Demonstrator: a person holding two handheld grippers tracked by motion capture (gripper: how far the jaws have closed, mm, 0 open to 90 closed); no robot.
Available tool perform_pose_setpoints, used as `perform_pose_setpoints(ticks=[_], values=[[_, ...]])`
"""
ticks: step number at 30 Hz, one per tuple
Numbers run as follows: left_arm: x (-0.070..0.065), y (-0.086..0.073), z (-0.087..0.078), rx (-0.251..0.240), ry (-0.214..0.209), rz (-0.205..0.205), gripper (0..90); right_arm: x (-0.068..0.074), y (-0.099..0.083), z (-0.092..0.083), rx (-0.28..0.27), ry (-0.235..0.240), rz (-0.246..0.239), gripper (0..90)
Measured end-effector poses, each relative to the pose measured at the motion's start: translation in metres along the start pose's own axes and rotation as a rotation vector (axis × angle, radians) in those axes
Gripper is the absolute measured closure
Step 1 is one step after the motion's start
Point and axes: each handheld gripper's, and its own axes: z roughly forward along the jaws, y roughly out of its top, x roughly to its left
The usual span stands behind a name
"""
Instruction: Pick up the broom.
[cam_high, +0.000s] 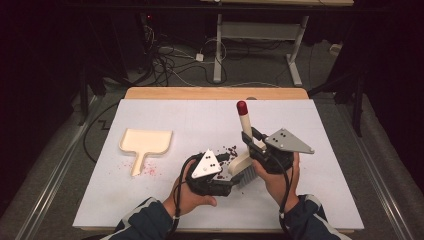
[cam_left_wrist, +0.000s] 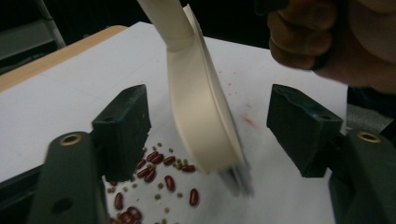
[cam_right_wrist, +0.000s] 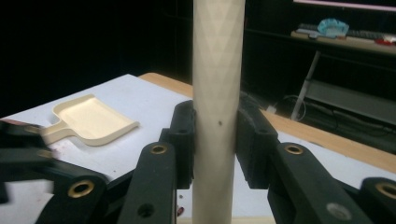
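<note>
A cream brush (cam_high: 244, 127) with a red tip stands nearly upright on the white table sheet (cam_high: 320, 195), bristles down. My right gripper (cam_high: 248, 138) is shut on its handle (cam_right_wrist: 218, 70), with both pads pressed against it (cam_right_wrist: 217, 135). Just left of the brush head sits my left gripper (cam_high: 229, 174). Its jaws (cam_left_wrist: 210, 126) are open on either side of the brush head (cam_left_wrist: 201, 107), neither pad touching it. Red beans and small green ones (cam_left_wrist: 154, 168) lie scattered on the sheet under the left jaw, seen from above as a dark patch of beans (cam_high: 227, 150).
A cream dustpan (cam_high: 145, 142) lies flat at the left of the sheet, handle toward me, also visible from the right gripper (cam_right_wrist: 93, 119). Faint red specks (cam_high: 150, 171) mark the sheet beside its handle. A wooden table edge (cam_high: 215, 93) runs along the far side.
</note>
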Motion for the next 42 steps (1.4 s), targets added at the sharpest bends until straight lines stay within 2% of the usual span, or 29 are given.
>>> perform_pose_setpoints(ticks=[3, 6, 7, 8, 10, 12, 13, 14, 15, 16, 18, 19, 20, 21, 22, 23, 27, 29, 30, 31, 32, 33, 34, 35, 36, 38, 40, 42], values=[[0.001, -0.001, 0.008, 0.004, 0.002, -0.010, 36.5, 0.011, -0.001, -0.003, -0.018, 0.010, -0.016, 70.8], [0.003, -0.003, 0.010, -0.001, 0.001, -0.024, 48.4, 0.017, -0.001, -0.006, -0.028, 0.031, -0.029, 70.7], [0.007, -0.004, 0.007, -0.012, -0.030, -0.029, 51.7, 0.019, 0.000, -0.007, -0.025, 0.039, -0.028, 70.7], [0.007, -0.005, 0.006, -0.010, -0.021, -0.019, 56.0, 0.019, 0.000, -0.008, -0.029, 0.044, -0.030, 70.6], [0.008, -0.005, 0.004, 0.006, -0.009, -0.009, 58.6, 0.019, 0.000, -0.010, -0.029, 0.052, -0.023, 70.4], [0.010, -0.005, 0.003, 0.011, -0.019, -0.008, 61.6, 0.017, 0.001, -0.011, -0.025, 0.064, -0.019, 70.3], [0.011, -0.005, 0.002, 0.020, -0.017, -0.001, 62.7, 0.013, 0.000, -0.015, -0.028, 0.098, -0.008, 69.7], [0.014, -0.006, -0.003, 0.039, -0.006, 0.020, 63.8, 0.011, 0.000, -0.017, -0.022, 0.115, -0.018, 68.7], [0.014, -0.006, -0.003, 0.039, -0.006, 0.020, 65.7, 0.009, 0.001, -0.019, -0.019, 0.141, -0.026, 66.7], [0.018, -0.006, -0.008, 0.060, -0.029, 0.045, 65.7, 0.005, 0.001, -0.022, -0.026, 0.173, -0.028, 63.4], [0.018, -0.007, -0.013, 0.078, -0.049, 0.082, 65.8, -0.002, 0.002, -0.026, -0.020, 0.231, -0.053, 62.9], [0.018, -0.007, -0.013, 0.078, -0.049, 0.082, 65.8, -0.006, 0.001, -0.029, -0.017, 0.260, -0.062, 59.0], [0.016, -0.007, -0.018, 0.099, -0.062, 0.124, 65.8, -0.010, 0.001, -0.031, -0.025, 0.301, -0.078, 55.8], [0.016, -0.007, -0.018, 0.099, -0.062, 0.124, 65.8, -0.014, 0.001, -0.034, -0.025, 0.328, -0.093, 52.2], [0.015, -0.007, -0.021, 0.107, -0.070, 0.137, 65.8, -0.017, 0.001, -0.035, -0.005, 0.361, -0.117, 49.3], [0.016, -0.008, -0.025, 0.117, -0.103, 0.154, 65.8, -0.020, 0.001, -0.037, 0.020, 0.389, -0.141, 46.6], [0.016, -0.010, -0.030, 0.129, -0.131, 0.170, 65.8, -0.027, -0.007, -0.039, 0.125, 0.509, -0.236, 41.1], [0.016, -0.013, -0.032, 0.142, -0.166, 0.182, 65.7, -0.024, -0.015, -0.035, 0.191, 0.555, -0.295, 39.5], [0.016, -0.013, -0.032, 0.142, -0.166, 0.182, 65.8, -0.021, -0.020, -0.032, 0.216, 0.566, -0.319, 38.6], [0.016, -0.014, -0.033, 0.144, -0.190, 0.186, 65.8, -0.019, -0.025, -0.027, 0.246, 0.588, -0.333, 37.6], [0.016, -0.014, -0.033, 0.144, -0.190, 0.186, 65.7, -0.016, -0.029, -0.022, 0.274, 0.606, -0.346, 36.5], [0.015, -0.014, -0.033, 0.143, -0.220, 0.197, 65.7, -0.012, -0.033, -0.017, 0.292, 0.613, -0.363, 36.8], [0.015, -0.014, -0.033, 0.143, -0.220, 0.197, 65.7, -0.012, -0.033, -0.017, 0.292, 0.613, -0.363, 36.8], [0.014, -0.014, -0.033, 0.143, -0.232, 0.207, 65.7, -0.006, -0.040, -0.008, 0.323, 0.646, -0.378, 39.4], [0.011, -0.014, -0.032, 0.146, -0.266, 0.221, 65.7, -0.003, -0.043, -0.005, 0.335, 0.669, -0.385, 40.8], [0.010, -0.014, -0.031, 0.152, -0.275, 0.231, 65.6, 0.001, -0.046, -0.002, 0.348, 0.717, -0.404, 51.3], [0.009, -0.015, -0.030, 0.161, -0.282, 0.236, 65.5, 0.001, -0.047, -0.001, 0.334, 0.749, -0.389, 55.5], [0.010, -0.016, -0.029, 0.160, -0.296, 0.241, 65.0, -0.001, -0.047, -0.001, 0.343, 0.777, -0.377, 59.2]])
